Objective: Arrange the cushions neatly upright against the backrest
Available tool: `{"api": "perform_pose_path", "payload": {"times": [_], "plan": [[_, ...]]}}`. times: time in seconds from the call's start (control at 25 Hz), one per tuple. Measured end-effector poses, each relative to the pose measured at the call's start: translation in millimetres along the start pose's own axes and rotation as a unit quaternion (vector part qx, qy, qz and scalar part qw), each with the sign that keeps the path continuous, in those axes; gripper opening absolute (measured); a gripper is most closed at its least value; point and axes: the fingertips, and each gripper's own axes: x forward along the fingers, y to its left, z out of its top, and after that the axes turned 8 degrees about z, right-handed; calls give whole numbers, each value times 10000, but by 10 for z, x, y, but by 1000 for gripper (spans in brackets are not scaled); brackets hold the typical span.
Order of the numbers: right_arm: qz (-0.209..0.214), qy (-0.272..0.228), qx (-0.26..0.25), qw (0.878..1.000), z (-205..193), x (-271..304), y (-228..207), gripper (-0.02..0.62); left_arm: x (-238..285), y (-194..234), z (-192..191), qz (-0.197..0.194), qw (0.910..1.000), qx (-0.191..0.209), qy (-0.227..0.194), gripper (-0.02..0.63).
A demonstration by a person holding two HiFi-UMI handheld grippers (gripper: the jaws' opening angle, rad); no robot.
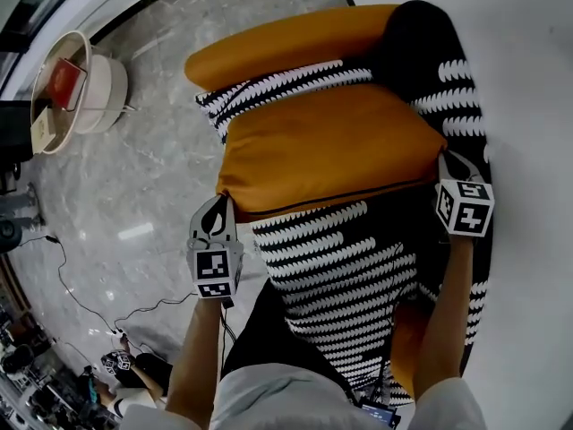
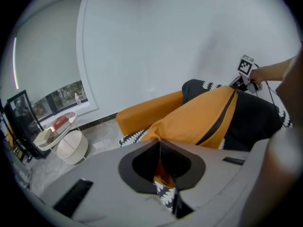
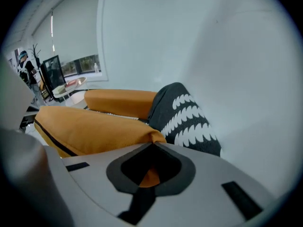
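An orange cushion [image 1: 327,146] with a black zip line hangs lifted over the sofa [image 1: 358,276], which is black with white scallop print. My left gripper [image 1: 221,206] is shut on the cushion's near-left corner [image 2: 163,167], its jaws having just closed tighter on the fabric. My right gripper [image 1: 445,159] is shut on the near-right corner [image 3: 150,176]. The cushion [image 3: 90,129] stretches between both grippers. Behind it lies the orange bolster-like armrest [image 1: 286,38] and the dark patterned backrest [image 3: 184,115]. In the left gripper view, the cushion [image 2: 203,119] spans toward my right gripper [image 2: 246,79].
A round cream side table [image 1: 76,83] holding a red box stands on the marble floor at the left. Cables [image 1: 81,303] trail across the floor near me. A white wall [image 1: 519,79] runs along the sofa's right side. My legs are at the sofa's front edge.
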Motion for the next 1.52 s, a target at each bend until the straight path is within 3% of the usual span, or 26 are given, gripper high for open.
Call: {"api": "perform_pose_path", "payload": {"times": [0.2, 0.4, 0.64, 0.84, 1.2, 1.52], "plan": [[-384, -625, -211, 9971, 434, 193, -94, 14, 178, 188, 432, 132, 9988, 48, -466, 23], [-543, -1288, -362, 9895, 1040, 176, -96, 14, 359, 555, 868, 409, 9969, -96, -665, 23], [-412, -1512, -1164, 9808, 1566, 217, -61, 14, 679, 827, 1288, 673, 9947, -201, -746, 23], [-335, -1625, -1331, 9771, 1892, 282, 16, 14, 886, 1031, 1606, 747, 9928, -331, -874, 28], [-468, -1878, -1513, 9694, 2086, 101, 98, 14, 924, 1198, 1990, 669, 9880, -620, -1243, 87], [-513, -1909, -1535, 9682, 2002, -40, 199, 14, 802, 1156, 2026, 585, 9852, -520, -1528, 117]]}}
